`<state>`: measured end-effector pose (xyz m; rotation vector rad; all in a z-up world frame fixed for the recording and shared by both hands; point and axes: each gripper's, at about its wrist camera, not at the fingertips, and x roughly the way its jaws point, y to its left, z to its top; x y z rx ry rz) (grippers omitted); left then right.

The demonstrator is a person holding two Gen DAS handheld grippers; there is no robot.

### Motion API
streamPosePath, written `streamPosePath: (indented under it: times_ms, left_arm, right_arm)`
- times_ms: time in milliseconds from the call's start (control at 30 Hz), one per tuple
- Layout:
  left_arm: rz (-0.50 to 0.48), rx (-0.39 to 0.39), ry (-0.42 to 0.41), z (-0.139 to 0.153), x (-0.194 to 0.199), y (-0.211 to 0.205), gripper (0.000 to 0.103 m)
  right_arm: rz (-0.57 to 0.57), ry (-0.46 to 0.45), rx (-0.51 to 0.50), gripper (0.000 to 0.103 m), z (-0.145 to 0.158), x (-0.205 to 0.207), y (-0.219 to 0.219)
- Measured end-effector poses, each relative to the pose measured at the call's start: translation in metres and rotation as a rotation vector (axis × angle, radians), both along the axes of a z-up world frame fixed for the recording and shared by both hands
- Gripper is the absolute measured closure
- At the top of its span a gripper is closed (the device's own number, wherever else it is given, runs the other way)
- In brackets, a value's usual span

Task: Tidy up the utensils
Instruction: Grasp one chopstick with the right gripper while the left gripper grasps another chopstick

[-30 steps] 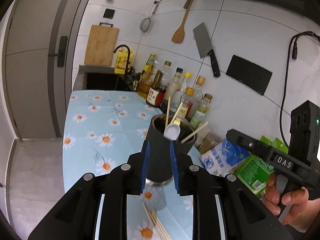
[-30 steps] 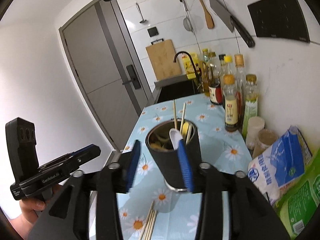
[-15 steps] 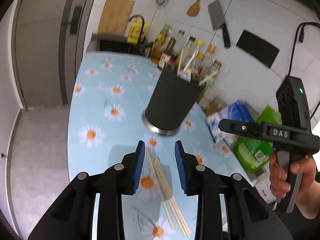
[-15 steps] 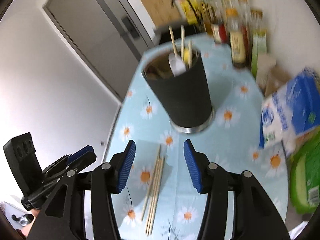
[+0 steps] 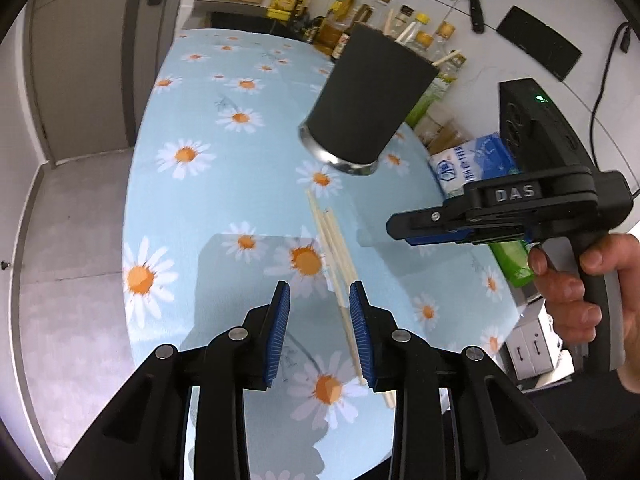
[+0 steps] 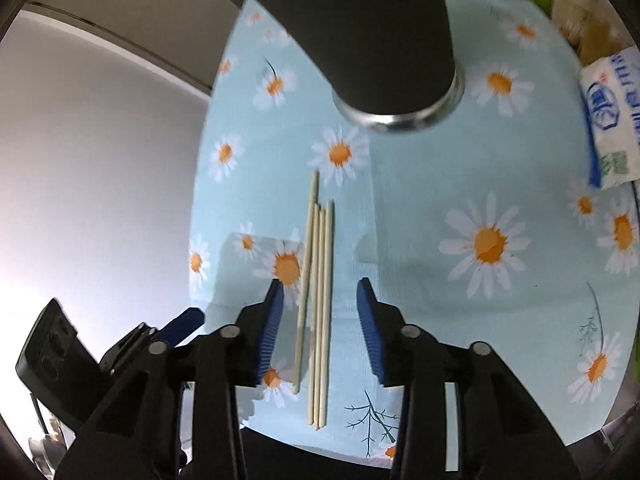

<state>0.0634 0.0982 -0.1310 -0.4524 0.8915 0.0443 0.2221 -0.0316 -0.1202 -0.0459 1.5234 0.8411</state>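
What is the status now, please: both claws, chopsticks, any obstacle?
Left claw open, empty. Right claw open, straddling the chopsticks, not gripping. Chopsticks flat on the daisy cloth, black holder upright beyond them. Nothing in the way.

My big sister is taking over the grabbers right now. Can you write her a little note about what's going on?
Left gripper: open, holding nothing, above the near end of the chopsticks.
Right gripper: open, empty, with the loose chopsticks lying between its fingers.
Four chopsticks lie side by side on the daisy tablecloth, just in front of the black utensil holder.
Done: some chopsticks already stand in the holder.
Left: close on the loose chopsticks, lift them and drop them into the holder.
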Motion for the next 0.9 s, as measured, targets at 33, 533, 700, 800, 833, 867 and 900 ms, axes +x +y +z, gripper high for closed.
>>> streamPosePath:
  times_ms: [33, 533, 700, 800, 833, 867, 900]
  left_arm:
    - [0.007, -0.002, 0.005, -0.002, 0.0, 0.0, 0.073]
    - [0.096, -0.077, 0.04, -0.022, -0.022, 0.015, 0.073]
    - [0.093, -0.087, 0.037, -0.023, -0.022, 0.016, 0.073]
    - [0.093, -0.099, 0.039, -0.025, -0.022, 0.017, 0.073]
    - [0.091, -0.1, 0.04, -0.026, -0.022, 0.017, 0.073]
    - [0.089, -0.103, 0.044, -0.027, -0.021, 0.017, 0.073]
    - [0.087, -0.108, 0.048, -0.029, -0.02, 0.017, 0.073]
  right_arm:
    - [0.007, 0.004, -0.01, 0.072, -0.003, -0.002, 0.004]
    - [0.092, 0.019, -0.188, 0.09, -0.035, 0.002, 0.038]
    - [0.097, 0.002, -0.224, 0.093, -0.04, 0.004, 0.047]
    - [0.108, -0.017, -0.246, 0.093, -0.04, 0.001, 0.053]
    - [0.113, -0.028, -0.258, 0.093, -0.04, -0.001, 0.056]
    - [0.113, -0.035, -0.271, 0.093, -0.04, -0.002, 0.058]
    - [0.11, -0.041, -0.286, 0.093, -0.039, -0.004, 0.061]
